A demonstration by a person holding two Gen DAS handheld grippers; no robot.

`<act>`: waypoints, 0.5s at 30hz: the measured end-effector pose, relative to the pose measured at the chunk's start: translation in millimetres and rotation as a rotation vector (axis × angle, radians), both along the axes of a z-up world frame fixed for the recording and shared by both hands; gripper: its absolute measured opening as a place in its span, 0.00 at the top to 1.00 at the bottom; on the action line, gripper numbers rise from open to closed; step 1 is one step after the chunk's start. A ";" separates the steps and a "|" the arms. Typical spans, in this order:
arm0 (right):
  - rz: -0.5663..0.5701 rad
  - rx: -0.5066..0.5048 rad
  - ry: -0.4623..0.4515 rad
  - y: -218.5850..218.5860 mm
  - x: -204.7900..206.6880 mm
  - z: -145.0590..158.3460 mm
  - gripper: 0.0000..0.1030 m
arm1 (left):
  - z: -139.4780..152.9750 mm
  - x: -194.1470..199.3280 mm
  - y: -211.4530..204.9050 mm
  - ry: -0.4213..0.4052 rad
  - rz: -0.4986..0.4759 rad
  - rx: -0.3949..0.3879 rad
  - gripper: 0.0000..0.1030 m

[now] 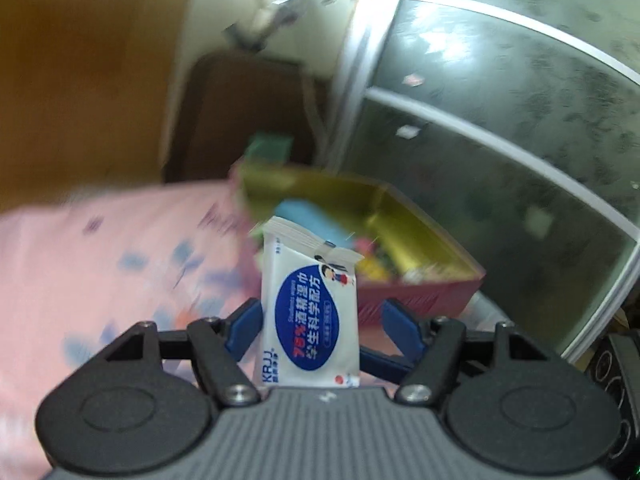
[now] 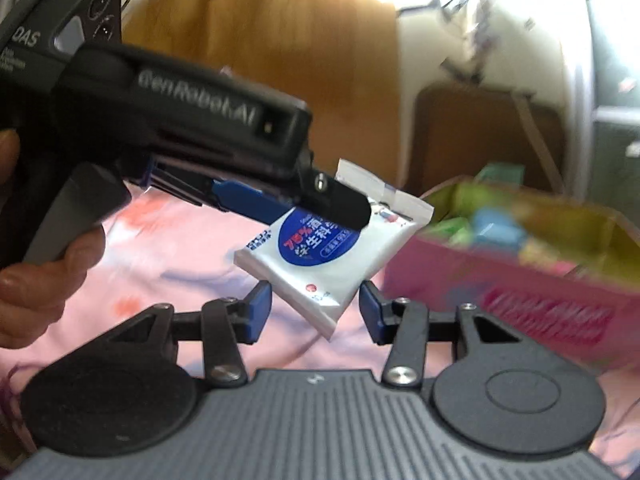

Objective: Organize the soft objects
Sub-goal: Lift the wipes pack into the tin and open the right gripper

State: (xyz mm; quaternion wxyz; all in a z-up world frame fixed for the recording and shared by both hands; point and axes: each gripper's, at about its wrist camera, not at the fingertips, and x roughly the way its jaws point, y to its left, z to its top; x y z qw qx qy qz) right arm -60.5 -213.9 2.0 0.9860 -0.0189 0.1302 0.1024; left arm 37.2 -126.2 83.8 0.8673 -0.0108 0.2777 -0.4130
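A pink bedsheet (image 2: 168,248) backs the scene. The left gripper (image 2: 320,204) holds the wipes pack (image 2: 320,256) in the air, near the box (image 2: 540,280). The right gripper (image 2: 316,312) gapes wide beneath the pack. Release only over the box opening.

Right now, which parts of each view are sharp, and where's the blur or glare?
Left wrist: wipes pack and tool body are sharp; box, bedsheet and background smear with motion blur; fisheye bends the window frame. Right wrist: pack print is readable, box and left tool soft; strong glare washes out the top centre.
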 end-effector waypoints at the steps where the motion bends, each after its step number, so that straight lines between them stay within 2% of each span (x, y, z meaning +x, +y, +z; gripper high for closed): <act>1: -0.024 0.000 -0.024 -6.7 -1.3 6.0 0.50 | 7.5 2.3 -16.2 -0.025 -0.026 0.007 0.35; 5: -0.132 0.022 -0.066 -47.8 4.0 23.5 0.50 | 19.5 14.4 -77.8 -0.077 -0.112 0.018 0.35; 9: -0.238 0.059 -0.045 -94.7 19.3 28.1 0.50 | 17.0 28.5 -137.7 -0.086 -0.164 0.032 0.35; 11: -0.275 0.079 -0.016 -113.8 30.6 26.7 0.50 | 10.6 35.8 -164.5 -0.107 -0.130 0.067 0.23; 13: -0.272 0.119 -0.003 -132.8 45.8 28.1 0.49 | 1.5 55.9 -191.2 -0.093 -0.102 0.104 0.21; 15: -0.333 0.086 0.013 -138.3 68.7 33.1 0.49 | -9.7 76.4 -210.3 -0.076 -0.038 0.162 0.21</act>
